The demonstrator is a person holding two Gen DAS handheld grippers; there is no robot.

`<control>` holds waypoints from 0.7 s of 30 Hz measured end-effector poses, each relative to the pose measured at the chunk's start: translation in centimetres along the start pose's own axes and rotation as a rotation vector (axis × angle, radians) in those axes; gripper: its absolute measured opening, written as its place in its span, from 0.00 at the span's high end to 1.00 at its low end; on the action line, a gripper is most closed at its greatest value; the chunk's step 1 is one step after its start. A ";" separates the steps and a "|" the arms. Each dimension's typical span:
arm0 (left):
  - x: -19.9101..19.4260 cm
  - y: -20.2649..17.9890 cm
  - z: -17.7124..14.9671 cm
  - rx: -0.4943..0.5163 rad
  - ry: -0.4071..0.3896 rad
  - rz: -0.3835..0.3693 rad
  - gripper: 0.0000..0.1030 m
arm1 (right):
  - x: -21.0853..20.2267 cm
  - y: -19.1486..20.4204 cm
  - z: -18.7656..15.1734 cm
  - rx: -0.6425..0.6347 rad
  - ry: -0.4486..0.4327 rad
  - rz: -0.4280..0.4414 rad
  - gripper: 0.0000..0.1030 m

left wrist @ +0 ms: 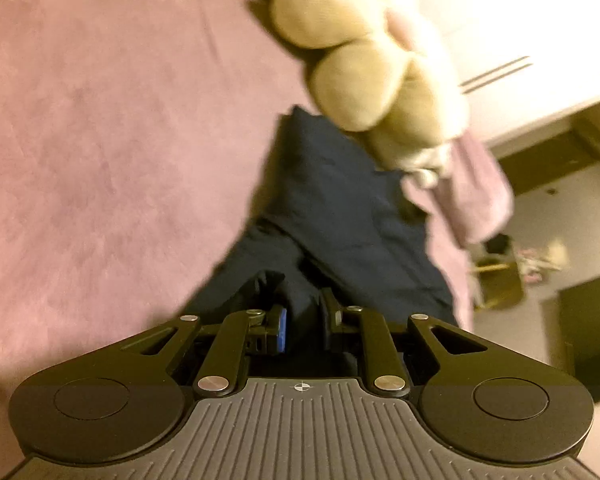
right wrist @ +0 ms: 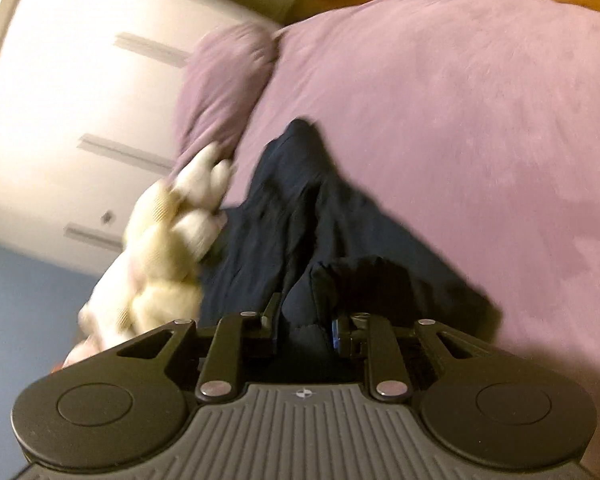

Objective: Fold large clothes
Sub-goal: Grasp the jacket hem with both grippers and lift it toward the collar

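Observation:
A dark navy garment (left wrist: 340, 208) hangs and trails onto a bed covered in a pink-purple sheet (left wrist: 100, 120). My left gripper (left wrist: 302, 312) is shut on a bunched edge of the garment, cloth filling the gap between the fingers. In the right wrist view my right gripper (right wrist: 304, 316) is shut on another bunched edge of the same navy garment (right wrist: 300, 200), which stretches away over the sheet (right wrist: 460, 100). Both views are motion-blurred.
A cream plush toy (left wrist: 352, 64) lies beside the garment near the bed's edge, also in the right wrist view (right wrist: 172, 248). A pink pillow (right wrist: 228, 80) lies beyond it. White drawers (left wrist: 520, 40) stand beside the bed; floor clutter (left wrist: 520, 264) lies beyond.

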State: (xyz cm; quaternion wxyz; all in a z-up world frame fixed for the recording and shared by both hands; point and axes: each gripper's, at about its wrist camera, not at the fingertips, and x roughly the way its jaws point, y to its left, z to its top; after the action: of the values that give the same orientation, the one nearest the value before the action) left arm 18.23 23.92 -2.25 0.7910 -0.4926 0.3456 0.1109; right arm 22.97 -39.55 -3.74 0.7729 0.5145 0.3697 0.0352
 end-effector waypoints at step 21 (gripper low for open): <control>0.3 -0.9 0.1 0.424 -0.124 0.065 0.26 | 2.5 0.9 0.5 -0.475 -0.096 -0.123 0.25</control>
State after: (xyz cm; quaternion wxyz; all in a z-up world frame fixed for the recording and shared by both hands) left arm 19.02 23.51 -1.78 0.8926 -0.2960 0.3275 0.0911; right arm 25.38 -38.41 -4.20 0.8895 0.2963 0.3444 0.0495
